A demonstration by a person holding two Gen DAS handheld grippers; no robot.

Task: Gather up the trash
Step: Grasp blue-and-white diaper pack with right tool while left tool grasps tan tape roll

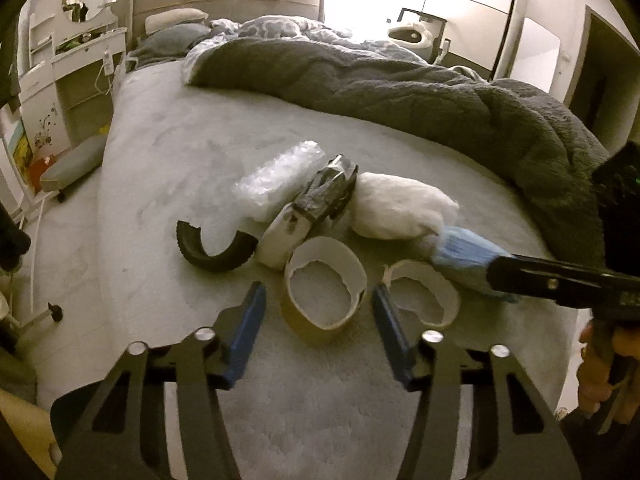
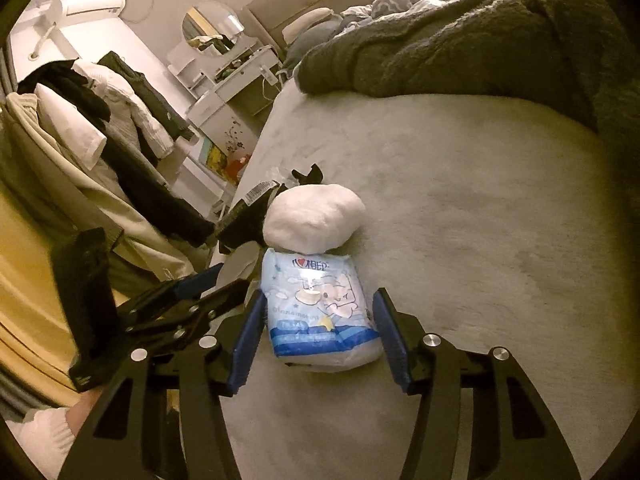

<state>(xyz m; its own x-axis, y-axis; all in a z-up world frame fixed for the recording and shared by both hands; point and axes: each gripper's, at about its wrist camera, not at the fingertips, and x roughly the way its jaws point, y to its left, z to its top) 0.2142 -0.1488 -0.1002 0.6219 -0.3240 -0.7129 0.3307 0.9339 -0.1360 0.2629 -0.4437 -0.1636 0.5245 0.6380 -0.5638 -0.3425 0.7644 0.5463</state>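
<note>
Left wrist view: the left gripper [image 1: 318, 304] hangs released over the bed [image 1: 160, 168], its 2 blue fingers [image 1: 248, 332] standing on either side of a paper ring [image 1: 324, 292] that lies between them - nothing is grasped yet.

Right wrist view: the right gripper [image 2: 318, 332] is also spread apart, its fingers [image 2: 390, 340] flanking a blue printed pack [image 2: 316, 312]; whether the pads touch the pack I cannot tell.

Trash ahead of left gripper: a second paper ring [image 1: 420, 296] just to the right of the first; a black curved strip [image 1: 216, 252] ahead and to the left; a bubble wrap piece [image 1: 276, 180], a dark wrapped object [image 1: 320, 200] and a white wad [image 1: 396, 208] further ahead.

Trash ahead of right gripper: the white wad [image 2: 314, 220] sits just beyond the pack, touching its far end.

Risk 1: the ring looks thin and soft - I judge a strong squeeze would fold it flat and it may slide out from the pads.

Risk 2: the 2 rings lie very near; a closing finger may push the second ring away.

Risk 3: the pack looks smooth and full, so it may slip forward when pinched and knock the wad.

Risk 4: both grippers work close together, so they may collide.

Risk 5: the soft bed cover may be caught under a low finger.
</note>
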